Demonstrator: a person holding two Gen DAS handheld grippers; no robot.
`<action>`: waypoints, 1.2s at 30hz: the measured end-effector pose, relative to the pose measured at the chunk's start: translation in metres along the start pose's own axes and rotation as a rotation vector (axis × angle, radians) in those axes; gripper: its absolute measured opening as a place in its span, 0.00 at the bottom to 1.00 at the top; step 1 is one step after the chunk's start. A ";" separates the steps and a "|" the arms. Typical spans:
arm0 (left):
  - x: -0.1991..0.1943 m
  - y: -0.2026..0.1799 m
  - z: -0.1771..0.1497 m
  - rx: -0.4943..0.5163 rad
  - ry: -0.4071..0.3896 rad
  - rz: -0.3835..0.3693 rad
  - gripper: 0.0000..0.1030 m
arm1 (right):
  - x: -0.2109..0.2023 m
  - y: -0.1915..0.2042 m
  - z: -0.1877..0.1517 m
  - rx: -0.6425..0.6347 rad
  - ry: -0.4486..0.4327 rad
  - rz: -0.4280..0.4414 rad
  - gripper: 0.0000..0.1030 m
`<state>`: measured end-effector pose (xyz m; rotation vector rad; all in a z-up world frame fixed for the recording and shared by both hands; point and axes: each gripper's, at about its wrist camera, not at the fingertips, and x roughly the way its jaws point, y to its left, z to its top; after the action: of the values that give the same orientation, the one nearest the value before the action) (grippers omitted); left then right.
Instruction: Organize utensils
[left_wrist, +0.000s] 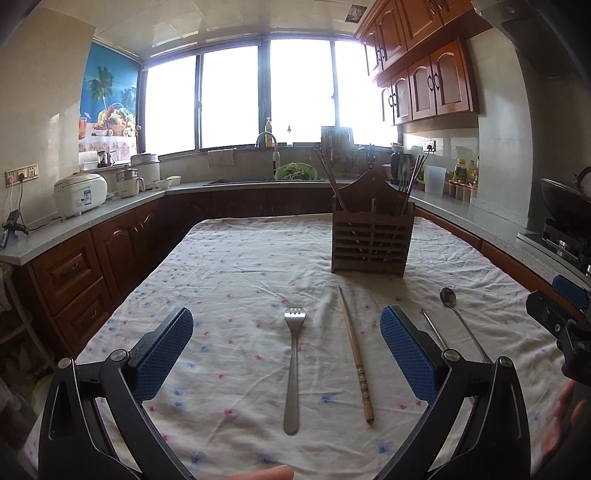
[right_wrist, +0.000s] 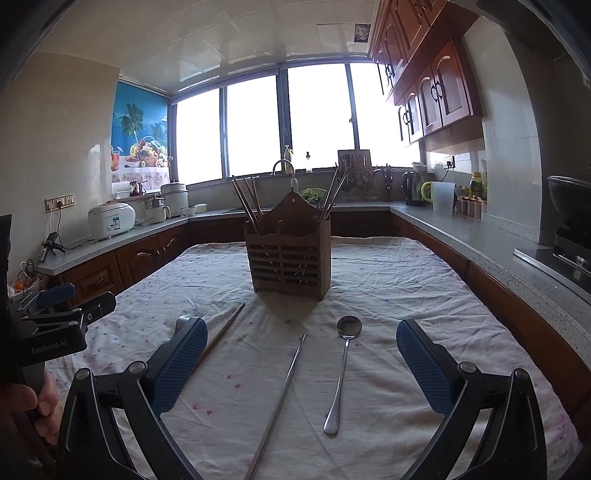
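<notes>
Both your left claw (left_wrist: 286, 343) and right claw (right_wrist: 301, 349) are spread wide and hold nothing, so pinch the thin fork (left_wrist: 291, 369) or spoon (right_wrist: 341, 373) lying flat on the desk (left_wrist: 229, 266) carefully, or it may slip before reaching the wooden holder (left_wrist: 371, 240).

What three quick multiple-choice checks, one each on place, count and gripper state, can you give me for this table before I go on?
1. Where is the wooden holder relative to the loose utensils?
A. Beyond them
B. Nearer the cameras
C. Off the table

2. How many loose utensils lie on the tablecloth?
A. Two
B. Four
C. Six

3. How are the grippers?
A. Both shut
B. One holds the fork
C. Both open, empty

Key: 1 A, it stands past their far tips. 2 B: fork, wooden chopstick, metal chopstick, spoon. 3 C: left gripper and right gripper have wide jaws around nothing.
</notes>
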<state>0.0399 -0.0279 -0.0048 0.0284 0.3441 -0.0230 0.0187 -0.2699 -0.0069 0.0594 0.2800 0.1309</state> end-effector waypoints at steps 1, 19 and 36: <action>-0.001 0.000 0.000 0.001 -0.004 0.002 1.00 | -0.001 0.000 -0.001 0.000 -0.003 0.000 1.00; -0.017 -0.005 0.008 0.025 -0.064 0.011 1.00 | -0.011 0.004 0.004 -0.013 -0.043 -0.004 1.00; -0.017 -0.006 0.008 0.027 -0.062 0.007 1.00 | -0.013 0.008 0.006 -0.020 -0.047 0.002 1.00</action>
<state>0.0264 -0.0336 0.0087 0.0554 0.2821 -0.0218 0.0072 -0.2638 0.0034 0.0430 0.2315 0.1336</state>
